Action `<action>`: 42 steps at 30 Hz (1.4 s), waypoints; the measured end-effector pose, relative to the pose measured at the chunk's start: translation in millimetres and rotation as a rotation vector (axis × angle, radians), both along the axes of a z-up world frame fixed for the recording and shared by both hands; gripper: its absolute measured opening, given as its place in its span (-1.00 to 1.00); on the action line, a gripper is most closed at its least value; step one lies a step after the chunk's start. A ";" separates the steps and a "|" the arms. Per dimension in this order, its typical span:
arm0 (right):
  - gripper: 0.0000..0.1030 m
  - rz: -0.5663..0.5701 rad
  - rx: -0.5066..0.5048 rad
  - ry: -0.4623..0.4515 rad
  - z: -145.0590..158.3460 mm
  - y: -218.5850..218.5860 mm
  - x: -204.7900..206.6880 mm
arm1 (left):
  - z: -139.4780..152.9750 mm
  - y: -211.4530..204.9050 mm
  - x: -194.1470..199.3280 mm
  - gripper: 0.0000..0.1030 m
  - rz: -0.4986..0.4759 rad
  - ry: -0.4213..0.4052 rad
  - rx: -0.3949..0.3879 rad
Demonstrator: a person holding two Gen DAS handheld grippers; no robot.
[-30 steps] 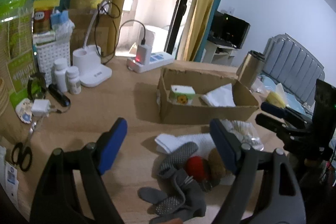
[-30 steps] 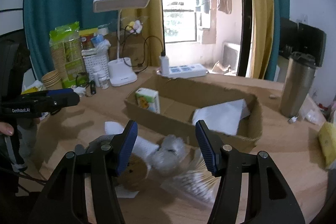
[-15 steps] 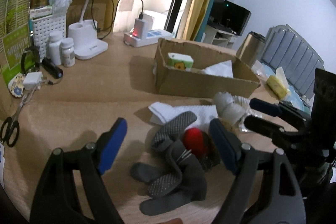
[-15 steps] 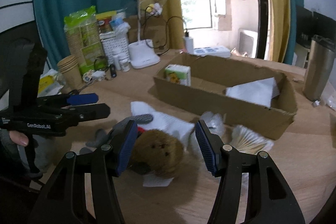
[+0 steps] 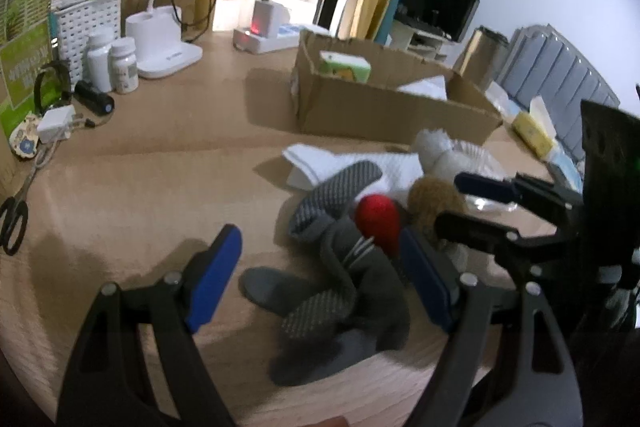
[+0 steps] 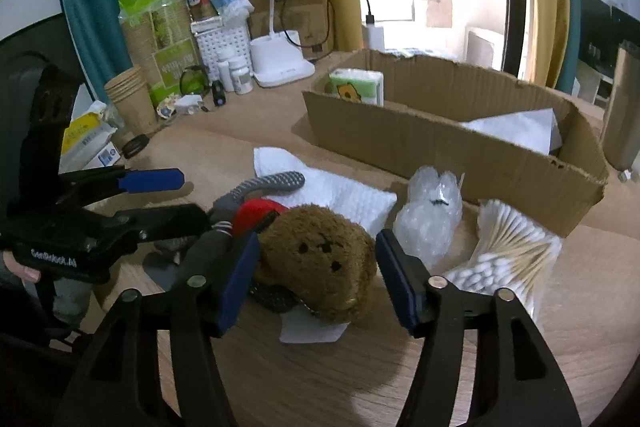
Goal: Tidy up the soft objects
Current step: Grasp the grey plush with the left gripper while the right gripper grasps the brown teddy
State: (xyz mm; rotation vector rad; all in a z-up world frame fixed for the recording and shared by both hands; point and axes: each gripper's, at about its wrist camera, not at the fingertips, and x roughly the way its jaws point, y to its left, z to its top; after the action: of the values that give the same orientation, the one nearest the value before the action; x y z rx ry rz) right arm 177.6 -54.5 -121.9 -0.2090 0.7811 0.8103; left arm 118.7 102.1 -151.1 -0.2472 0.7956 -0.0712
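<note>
While both tools have dropped toward the table, right tool just widened around the brown plush (pads clear), left tool released over grey gloves.

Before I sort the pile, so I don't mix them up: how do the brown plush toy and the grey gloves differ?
The brown plush toy is round, furry and has a stitched face; the grey gloves are flat, knitted and crumpled, with dotted grip patches. The plush toy sits between the right gripper and its open fingers; the gloves lie before the left gripper. Both rest on the wooden table, outside the cardboard box.
</note>
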 end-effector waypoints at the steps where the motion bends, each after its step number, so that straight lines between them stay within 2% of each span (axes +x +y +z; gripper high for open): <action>1: 0.32 -0.001 -0.001 0.004 -1.5 0.2 0.5 | -1.7 -1.2 0.0 0.60 -0.008 0.008 0.006; 7: 0.38 0.006 -0.011 0.037 -10.5 2.8 3.8 | -11.1 -9.6 1.5 0.60 -0.046 0.049 0.046; 11: 0.37 0.011 0.001 0.044 -10.5 0.7 3.9 | -11.5 -12.8 -0.3 0.60 -0.059 0.042 0.073; 19: 0.03 0.043 -0.005 0.022 -10.8 2.2 -1.4 | -12.1 -27.7 1.2 0.58 -0.121 0.045 0.095; 23: -0.05 0.052 -0.002 0.010 -10.0 1.3 -3.1 | -12.8 -36.8 2.0 0.57 -0.139 0.043 0.136; 26: -0.07 0.054 0.007 0.004 -8.1 -2.1 -4.4 | -14.6 -35.1 3.7 0.26 -0.142 0.062 0.129; 29: -0.07 0.051 0.022 -0.001 -4.0 -7.2 -5.1 | -17.1 -36.4 3.7 0.15 -0.144 0.076 0.143; 31: -0.07 0.045 0.034 -0.007 -0.3 -11.4 -4.3 | -16.9 -38.3 2.2 0.01 -0.157 0.076 0.142; 32: -0.07 0.041 0.038 -0.011 1.8 -13.6 -3.7 | -16.4 -39.0 1.7 -0.12 -0.164 0.075 0.137; 34: -0.07 0.034 0.046 -0.016 5.5 -16.6 -3.4 | -15.2 -39.1 0.7 -0.23 -0.165 0.068 0.134; 35: -0.07 0.031 0.051 -0.019 7.4 -18.6 -3.0 | -13.6 -38.7 -0.1 -0.41 -0.161 0.061 0.131; 42: -0.06 0.015 0.092 -0.040 19.5 -33.6 0.2 | 3.7 -35.2 -6.8 -0.50 -0.141 -0.002 0.122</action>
State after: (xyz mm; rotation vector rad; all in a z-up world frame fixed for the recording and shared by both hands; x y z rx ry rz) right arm 177.7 -88.1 -102.4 -0.1486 0.7033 0.8517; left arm 111.9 66.8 -147.4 -0.0754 0.8119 -0.1549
